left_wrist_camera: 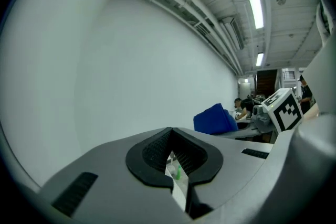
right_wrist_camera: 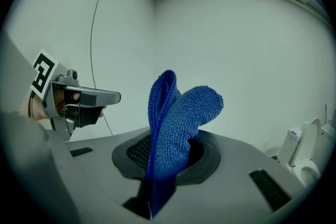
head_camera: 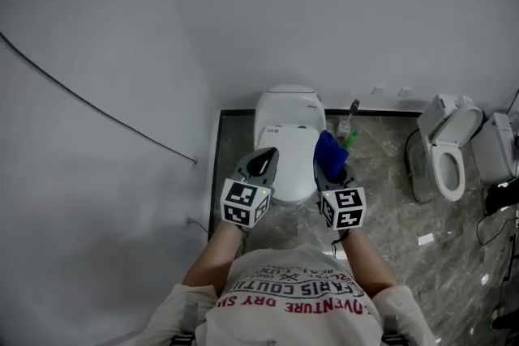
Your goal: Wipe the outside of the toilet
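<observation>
Steep overhead, two jaws-level close-ups; cloth (head_camera: 329, 150) shared.

shirt (head_camera: 296, 296): white, red-and-dark lettering, short sleeves | left gripper (head_camera: 261, 160), right gripper (head_camera: 331, 168): grey, black-white marker cubes (head_camera: 245, 203)

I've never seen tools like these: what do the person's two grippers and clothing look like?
Each is a smooth grey shell with black ribbed pads lining its jaws. The left gripper and right gripper each carry a white cube printed with black square markers. The person wears a white short-sleeved T-shirt with red and dark lettering.
</observation>
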The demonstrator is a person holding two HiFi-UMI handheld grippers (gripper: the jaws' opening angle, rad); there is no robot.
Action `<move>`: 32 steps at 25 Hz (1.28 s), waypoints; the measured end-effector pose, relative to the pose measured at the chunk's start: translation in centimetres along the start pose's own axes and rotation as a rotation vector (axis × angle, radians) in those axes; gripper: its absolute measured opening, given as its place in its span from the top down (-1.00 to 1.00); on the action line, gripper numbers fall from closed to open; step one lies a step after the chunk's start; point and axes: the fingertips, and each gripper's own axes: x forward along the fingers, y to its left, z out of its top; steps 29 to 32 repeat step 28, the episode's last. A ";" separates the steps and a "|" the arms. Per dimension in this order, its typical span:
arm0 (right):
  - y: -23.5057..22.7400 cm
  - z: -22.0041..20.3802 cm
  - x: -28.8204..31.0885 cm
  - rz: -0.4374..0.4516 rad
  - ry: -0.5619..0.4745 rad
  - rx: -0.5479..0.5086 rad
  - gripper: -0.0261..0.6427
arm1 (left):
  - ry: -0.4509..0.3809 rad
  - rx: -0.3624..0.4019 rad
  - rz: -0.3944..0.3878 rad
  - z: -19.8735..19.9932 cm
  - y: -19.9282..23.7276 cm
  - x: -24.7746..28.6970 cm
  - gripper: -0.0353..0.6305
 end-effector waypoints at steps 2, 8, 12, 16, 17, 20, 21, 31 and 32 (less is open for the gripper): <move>-0.4 1.1 -0.4 -0.002 -0.013 0.006 0.71 | -0.016 0.027 0.004 1.4 0.0 -0.3 0.87; -1.1 4.3 0.0 -0.002 -0.079 -0.030 0.71 | -0.081 0.022 0.008 3.9 1.0 0.2 0.87; -2.2 4.3 -0.3 -0.010 -0.077 -0.024 0.71 | -0.064 -0.028 0.003 3.6 0.7 1.2 0.87; -2.4 3.8 0.0 -0.007 -0.069 -0.020 0.71 | -0.068 -0.046 0.011 3.5 0.8 1.6 0.87; -2.4 3.6 -0.1 -0.004 -0.069 -0.019 0.71 | -0.068 -0.041 0.012 3.5 0.6 1.6 0.87; -2.2 3.5 -0.4 0.002 -0.066 -0.028 0.71 | -0.070 -0.044 0.009 3.6 0.1 1.5 0.87; -2.2 3.4 -0.4 -0.003 -0.064 -0.032 0.71 | -0.073 -0.053 0.005 3.7 0.0 1.4 0.87; -2.0 2.2 -0.4 -0.013 -0.049 -0.035 0.71 | -0.071 -0.067 0.010 3.1 0.2 0.9 0.87; -2.0 2.2 -0.4 -0.013 -0.049 -0.035 0.71 | -0.071 -0.067 0.010 3.1 0.2 0.9 0.87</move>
